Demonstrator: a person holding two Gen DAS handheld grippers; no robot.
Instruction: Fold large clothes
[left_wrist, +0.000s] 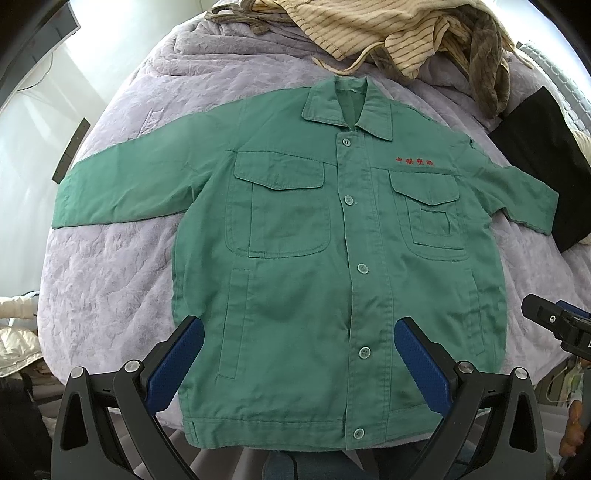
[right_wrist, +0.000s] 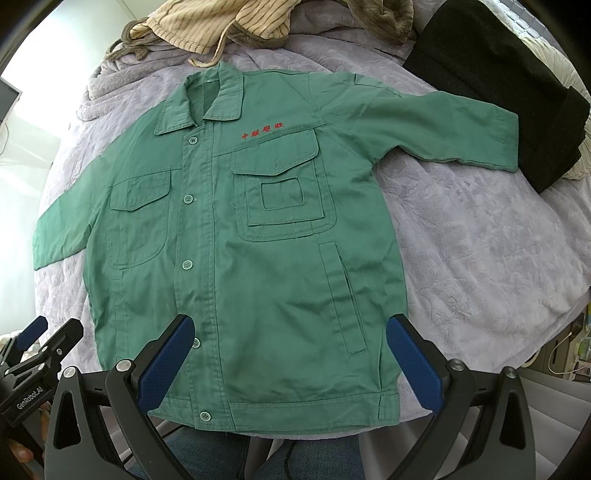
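**Green work jacket spread flat, both grippers spread wide above its hem**

Left wrist view: the green cotton work jacket with red embroidered lettering (left_wrist: 332, 251) lies buttoned and face up across the middle of the frame on a lilac quilted bedspread (left_wrist: 110, 288), collar toward the top, hem at the bottom edge. Both sleeves stretch outward, the left-of-frame one long and straight. The left gripper (left_wrist: 299, 360) fills the bottom, its blue-padded fingers (left_wrist: 177, 365) spread wide, holding nothing, above the lower front of the jacket. At the right edge a part of the right gripper (left_wrist: 557, 325) shows; its jaws cannot be read here. A cream striped garment (left_wrist: 369, 29) is heaped at the top, and a folded black cloth (left_wrist: 543, 155) sits at the upper right, by the jacket's cuff.

Right wrist view: the same jacket (right_wrist: 258, 240) sits left of centre, with more bare bedspread (right_wrist: 480, 258) at the right. The right gripper (right_wrist: 290, 356) is spread wide and empty over the hem. The left gripper (right_wrist: 37, 343) appears in the lower left corner. The black cloth (right_wrist: 498, 85) is shown larger here, at the upper right, with the striped garment (right_wrist: 221, 26) at the top.
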